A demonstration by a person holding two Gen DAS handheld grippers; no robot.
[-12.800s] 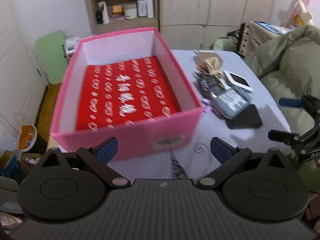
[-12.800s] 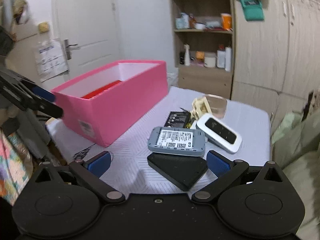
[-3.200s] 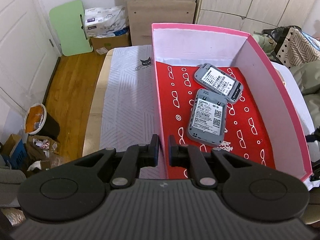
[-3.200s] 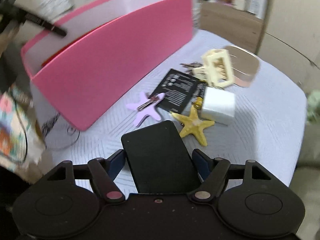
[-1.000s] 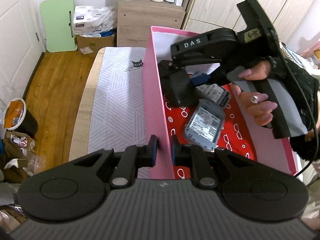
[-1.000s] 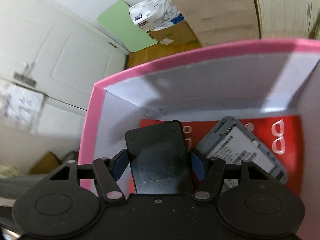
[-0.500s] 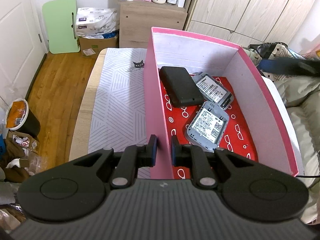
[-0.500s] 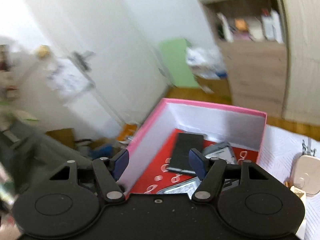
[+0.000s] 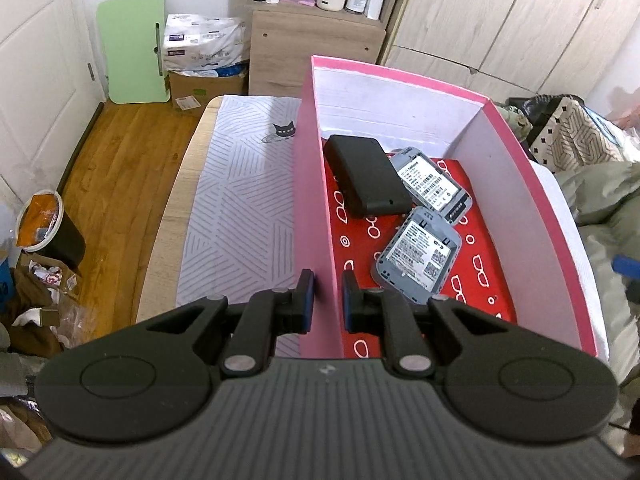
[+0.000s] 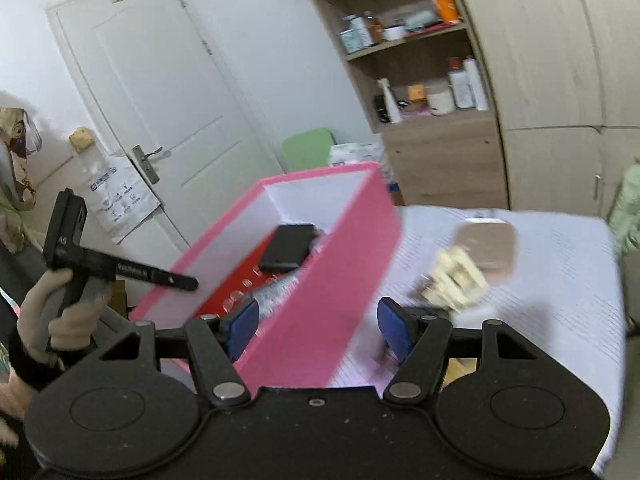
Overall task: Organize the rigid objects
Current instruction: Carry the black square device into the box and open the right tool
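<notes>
Pinching the stiff pink cardboard box (image 9: 312, 208) wall, left fingers (image 9: 307, 300) steady it; right fingers (image 10: 394, 326) spread empty, probably nearing a blurred, rigid cream clip (image 10: 456, 276) ahead; grip its edges.

The box (image 9: 312, 200) is pink outside, white on its inner walls, its floor red with white glasses motifs. At its 12 o'clock end lies a black slab (image 9: 366, 176); two grey devices (image 9: 418, 254) bear white labels. The bench (image 9: 236, 208) cloth is white with grey line pattern.

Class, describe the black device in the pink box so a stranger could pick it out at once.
Find the pink box on the table. On its red lining, the black device lies in the far corner against the left wall. Its two neighbours are grey with white labels; it is plain black.
</notes>
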